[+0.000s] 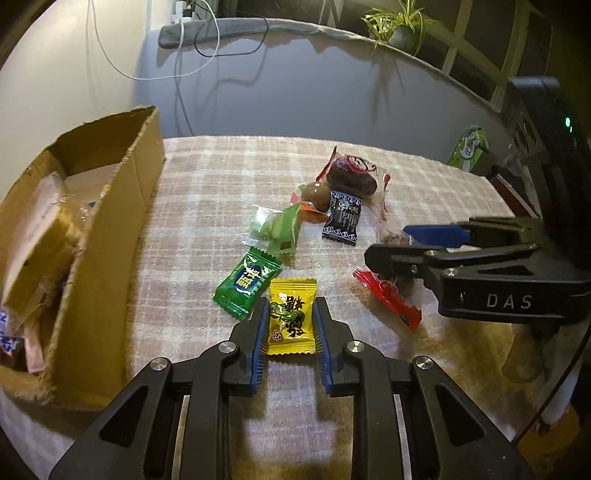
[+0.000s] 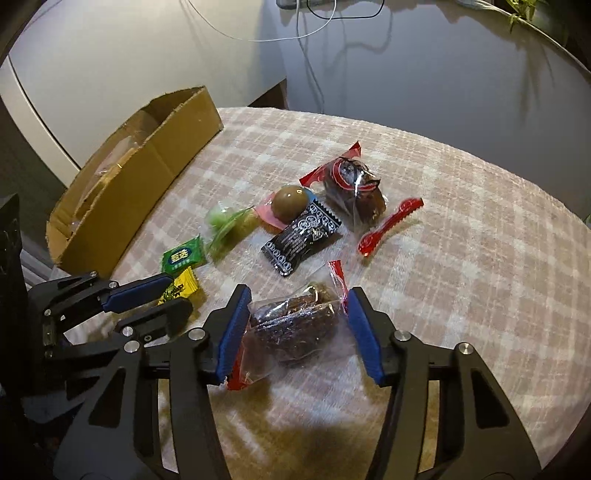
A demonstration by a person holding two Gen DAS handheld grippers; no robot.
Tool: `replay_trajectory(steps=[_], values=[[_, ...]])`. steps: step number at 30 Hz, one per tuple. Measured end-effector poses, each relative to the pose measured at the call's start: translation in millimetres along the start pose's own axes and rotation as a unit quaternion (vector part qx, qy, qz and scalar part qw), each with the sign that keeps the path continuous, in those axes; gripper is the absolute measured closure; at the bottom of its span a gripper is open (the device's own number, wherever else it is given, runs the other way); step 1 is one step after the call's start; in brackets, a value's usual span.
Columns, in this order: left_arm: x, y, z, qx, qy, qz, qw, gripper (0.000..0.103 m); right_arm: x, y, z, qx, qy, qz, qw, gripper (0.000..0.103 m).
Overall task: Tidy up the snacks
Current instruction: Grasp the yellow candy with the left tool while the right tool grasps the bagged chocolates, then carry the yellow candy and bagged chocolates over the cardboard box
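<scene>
Snacks lie on a checked cloth. My left gripper (image 1: 290, 308) is open with its blue pads on both sides of a yellow candy packet (image 1: 291, 317), which lies flat on the cloth. My right gripper (image 2: 295, 299) is open around a clear-wrapped brown cake (image 2: 295, 325) with red ends; it also shows in the left wrist view (image 1: 389, 291). A green candy (image 1: 246, 282), a pale green packet (image 1: 277, 229), a black packet (image 1: 341, 218), a brown ball (image 1: 316, 194) and a second wrapped cake (image 1: 352, 175) lie beyond. The cardboard box (image 1: 110, 229) stands at the left with snacks inside.
A red plastic spoon (image 2: 389, 227) lies right of the pile. A green carton (image 1: 467, 147) stands at the table's far right edge. Cables hang on the wall behind, and a potted plant (image 1: 400, 31) sits on the ledge.
</scene>
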State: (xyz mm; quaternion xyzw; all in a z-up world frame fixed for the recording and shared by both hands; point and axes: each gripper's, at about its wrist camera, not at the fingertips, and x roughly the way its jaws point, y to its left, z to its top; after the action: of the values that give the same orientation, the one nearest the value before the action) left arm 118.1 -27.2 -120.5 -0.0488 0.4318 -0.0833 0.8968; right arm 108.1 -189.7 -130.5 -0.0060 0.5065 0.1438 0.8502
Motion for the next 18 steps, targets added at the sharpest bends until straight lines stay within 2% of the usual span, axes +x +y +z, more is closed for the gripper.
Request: replay_trajectory(steps=[10,18], values=[[-33,5,1,-0.012,-0.034,-0.003,0.9993,0.081,-30,-8,-12,0.025,-0.038,0.012,0.999,0.047],[-61,19,8,-0.024,-0.067,0.007,0.9975,0.081,-62,11,0,0.006,-0.075,0.02,0.997,0.047]])
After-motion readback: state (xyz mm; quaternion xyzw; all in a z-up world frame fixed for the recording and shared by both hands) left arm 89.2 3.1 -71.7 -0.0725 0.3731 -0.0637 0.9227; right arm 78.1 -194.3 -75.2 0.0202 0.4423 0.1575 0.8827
